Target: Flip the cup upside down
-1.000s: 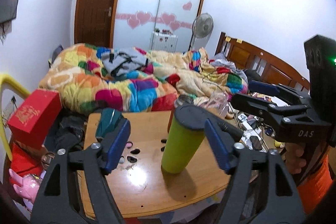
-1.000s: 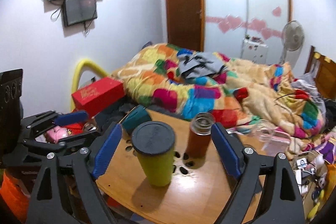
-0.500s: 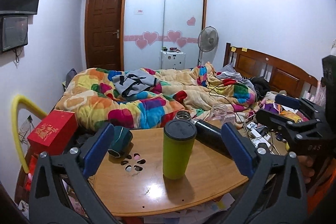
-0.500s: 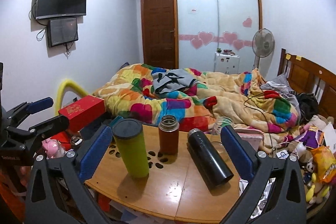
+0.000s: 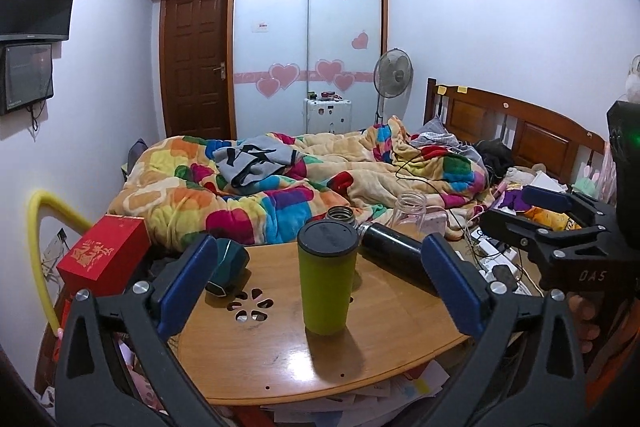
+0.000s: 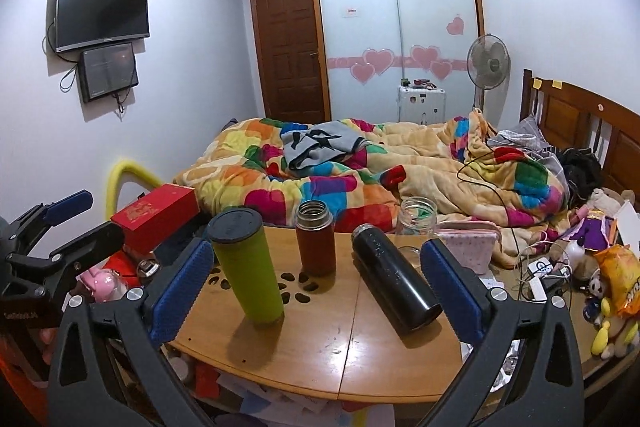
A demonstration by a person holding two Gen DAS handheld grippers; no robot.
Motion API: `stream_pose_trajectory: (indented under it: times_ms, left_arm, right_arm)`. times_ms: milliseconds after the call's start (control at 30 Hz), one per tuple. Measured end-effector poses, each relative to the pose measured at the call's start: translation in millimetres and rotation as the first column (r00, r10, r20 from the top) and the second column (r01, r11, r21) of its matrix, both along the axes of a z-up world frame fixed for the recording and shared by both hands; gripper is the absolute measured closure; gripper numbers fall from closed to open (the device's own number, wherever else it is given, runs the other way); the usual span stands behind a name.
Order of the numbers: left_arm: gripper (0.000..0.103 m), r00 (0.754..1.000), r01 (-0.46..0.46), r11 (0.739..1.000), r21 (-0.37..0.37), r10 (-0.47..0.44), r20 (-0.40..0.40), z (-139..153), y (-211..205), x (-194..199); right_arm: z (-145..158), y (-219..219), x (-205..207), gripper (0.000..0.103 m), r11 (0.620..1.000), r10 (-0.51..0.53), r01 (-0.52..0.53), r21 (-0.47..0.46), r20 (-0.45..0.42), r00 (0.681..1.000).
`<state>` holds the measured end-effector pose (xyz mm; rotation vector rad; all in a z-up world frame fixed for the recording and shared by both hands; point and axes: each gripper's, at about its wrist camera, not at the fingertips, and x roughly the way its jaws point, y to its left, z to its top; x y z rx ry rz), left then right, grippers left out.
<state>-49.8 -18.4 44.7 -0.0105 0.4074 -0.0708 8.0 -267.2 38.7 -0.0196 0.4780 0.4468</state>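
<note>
A lime-green tumbler (image 5: 326,281) with a black end on top stands upright on the round wooden table (image 5: 280,367); it also shows in the right wrist view (image 6: 248,271). My left gripper (image 5: 320,285) is open and empty, held back from the tumbler, which shows between its blue pads. My right gripper (image 6: 316,291) is open and empty, also back from the table. A black flask (image 6: 394,279) lies on its side to the tumbler's right. A brown open flask (image 6: 315,239) stands behind.
A clear jar (image 6: 416,221) and a pink case (image 6: 468,241) sit at the table's far right. A dark teal mug (image 5: 228,269) lies at the far left. A red box (image 5: 106,253) is left of the table, a bed (image 5: 320,179) behind, and clutter on the floor at right.
Both grippers have drawn back and up from the table. The green tumbler, close between the fingers a second ago, now stands free and farther away.
</note>
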Motion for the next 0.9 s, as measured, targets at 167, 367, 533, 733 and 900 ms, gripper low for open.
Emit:
stream_pose_trajectory:
  times_ms: [167,367,533,733,900]
  left_arm:
    - [0.000,1.000,-0.002,1.000,-0.011,0.002,-0.002,0,1,1]
    - [0.000,1.000,-0.006,1.000,-0.018,0.006,-0.003,-1,5,2]
    - [0.000,1.000,-0.006,1.000,-0.021,0.006,-0.004,-1,6,2]
    - [0.000,1.000,-0.006,1.000,-0.022,0.006,-0.003,-1,6,2]
    - [0.000,1.000,-0.005,1.000,-0.024,0.005,-0.003,-1,7,2]
  right_arm:
    - [2,2,-1,0.000,1.000,0.008,-0.008,-0.003,0.003,1.000]
    - [2,5,-2,0.000,1.000,0.013,-0.013,0.000,0.003,1.000]
    - [2,5,-3,0.000,1.000,0.017,-0.017,0.001,0.000,1.000]
    - [3,7,-1,0.000,1.000,0.017,-0.017,-0.001,0.003,1.000]
    - [4,10,-1,0.000,1.000,0.021,-0.021,-0.002,0.001,1.000]
